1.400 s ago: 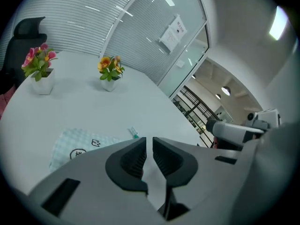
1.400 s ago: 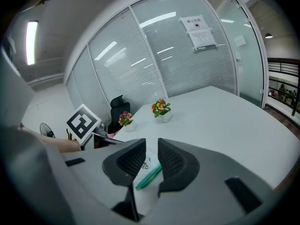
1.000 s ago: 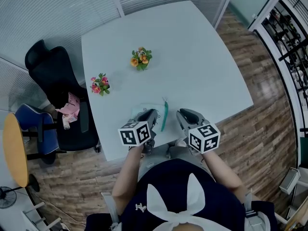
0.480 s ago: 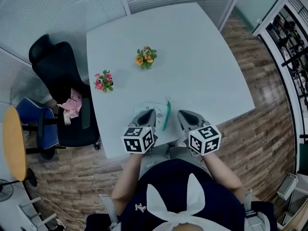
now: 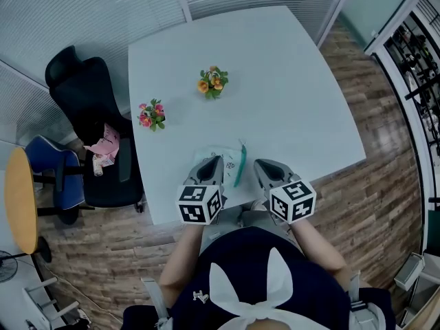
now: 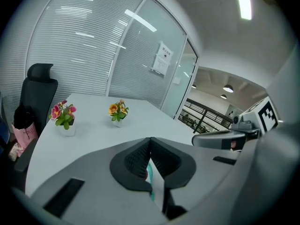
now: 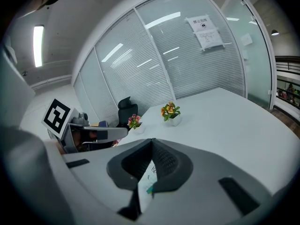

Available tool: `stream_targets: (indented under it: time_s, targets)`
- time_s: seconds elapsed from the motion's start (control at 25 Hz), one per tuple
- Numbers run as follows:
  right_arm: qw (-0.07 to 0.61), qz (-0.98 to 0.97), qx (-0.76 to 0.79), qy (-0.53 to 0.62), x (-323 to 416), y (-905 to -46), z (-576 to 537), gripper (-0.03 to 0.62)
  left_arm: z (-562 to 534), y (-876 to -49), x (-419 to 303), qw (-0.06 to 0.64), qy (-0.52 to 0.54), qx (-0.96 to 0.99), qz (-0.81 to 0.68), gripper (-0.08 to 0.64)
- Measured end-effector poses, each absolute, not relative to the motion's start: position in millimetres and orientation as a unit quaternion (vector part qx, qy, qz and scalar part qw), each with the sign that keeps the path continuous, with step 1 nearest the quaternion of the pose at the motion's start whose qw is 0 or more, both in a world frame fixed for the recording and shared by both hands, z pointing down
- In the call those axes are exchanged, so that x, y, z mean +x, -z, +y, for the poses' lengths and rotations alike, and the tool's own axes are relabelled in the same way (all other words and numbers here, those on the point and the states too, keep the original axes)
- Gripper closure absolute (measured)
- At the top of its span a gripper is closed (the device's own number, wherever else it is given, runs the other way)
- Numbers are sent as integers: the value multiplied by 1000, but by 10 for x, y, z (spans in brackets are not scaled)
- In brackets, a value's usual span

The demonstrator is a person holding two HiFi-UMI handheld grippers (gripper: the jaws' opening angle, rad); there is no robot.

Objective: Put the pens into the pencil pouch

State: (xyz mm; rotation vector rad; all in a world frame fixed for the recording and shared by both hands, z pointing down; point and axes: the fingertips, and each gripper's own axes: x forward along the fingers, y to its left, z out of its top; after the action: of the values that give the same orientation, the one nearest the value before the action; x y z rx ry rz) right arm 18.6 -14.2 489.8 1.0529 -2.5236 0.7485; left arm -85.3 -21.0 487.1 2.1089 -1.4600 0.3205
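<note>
The white pencil pouch (image 5: 225, 162) lies near the table's (image 5: 289, 102) front edge, with a thin teal strip (image 5: 238, 166) along its right side. I cannot tell whether that strip is trim or a pen; no other pen shows. My left gripper (image 5: 212, 161) sits over the pouch's left part, and my right gripper (image 5: 260, 163) is at its right edge. In the left gripper view the left gripper (image 6: 150, 140) is shut with white pouch fabric (image 6: 158, 184) between its pads. The right gripper (image 7: 151, 140) is likewise shut on printed pouch fabric (image 7: 146, 175).
An orange flower pot (image 5: 213, 82) and a pink flower pot (image 5: 151, 114) stand farther back on the table. A black office chair (image 5: 82, 95) with a pink bag, a blue chair (image 5: 48, 174) and a yellow round table (image 5: 19, 205) stand to the left. Glass walls lie behind.
The left gripper has risen a little and rolled, its marker cube showing a different tilt. The right gripper has stayed where it was.
</note>
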Motion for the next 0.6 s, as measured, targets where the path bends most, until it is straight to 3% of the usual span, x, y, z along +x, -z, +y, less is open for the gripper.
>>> stream_targets:
  time_s: [0.6]
  targets:
    - [161, -883, 359, -256, 164, -4839, -127, 589, -187, -4783, -867, 261, -119, 783, -552, 538]
